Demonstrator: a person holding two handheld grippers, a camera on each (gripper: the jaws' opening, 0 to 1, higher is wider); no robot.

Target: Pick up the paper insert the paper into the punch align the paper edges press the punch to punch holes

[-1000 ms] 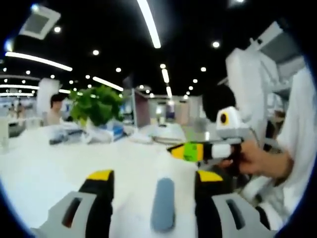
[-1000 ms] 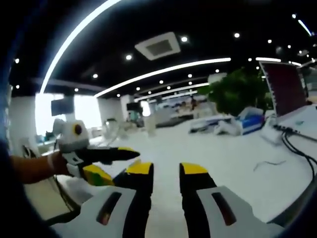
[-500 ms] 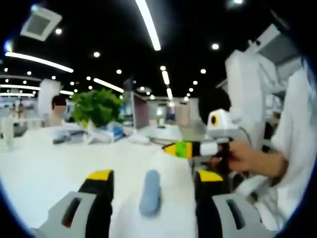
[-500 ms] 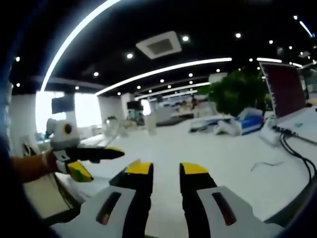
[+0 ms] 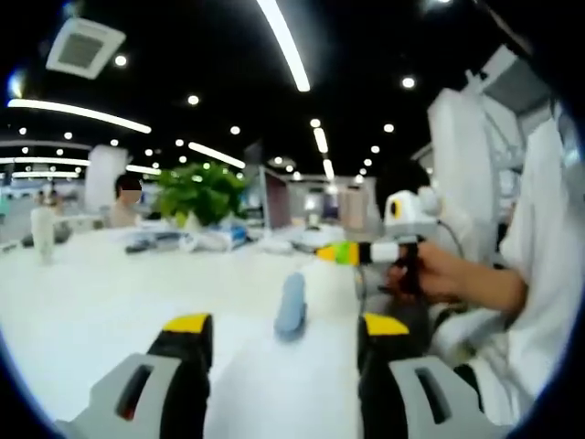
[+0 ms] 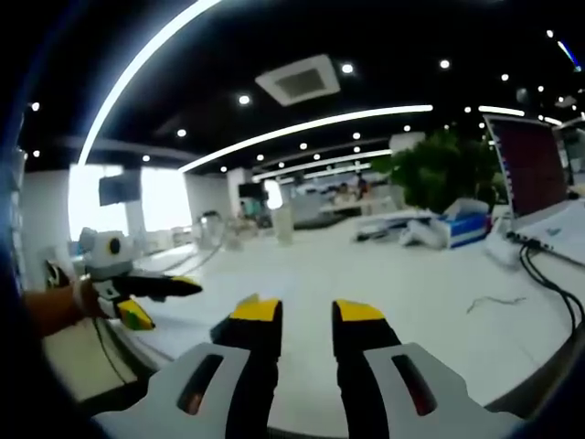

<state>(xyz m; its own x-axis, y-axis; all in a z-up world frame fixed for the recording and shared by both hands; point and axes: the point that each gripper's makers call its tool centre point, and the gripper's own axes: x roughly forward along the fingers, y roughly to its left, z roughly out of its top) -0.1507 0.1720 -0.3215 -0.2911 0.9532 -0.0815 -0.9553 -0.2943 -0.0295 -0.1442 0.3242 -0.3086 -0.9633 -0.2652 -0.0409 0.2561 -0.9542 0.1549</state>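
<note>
My left gripper is open above a white table, its yellow-tipped jaws wide apart. A blurred blue-grey oblong thing lies on the table just beyond the gap. No sheet of paper can be told apart from the white surface. My right gripper comes in from the right, held by a hand. In the right gripper view my right gripper shows a narrow gap with nothing in it. The left gripper shows far left, jaws spread.
A green plant and a laptop stand at the table's far side, with cables trailing from the laptop. A seated person is behind the table. A pale cup stands far left.
The left view has shifted, so the blue-grey thing now lies higher and farther from the jaws. In the right view the left gripper has drawn away to the left and looks smaller.
</note>
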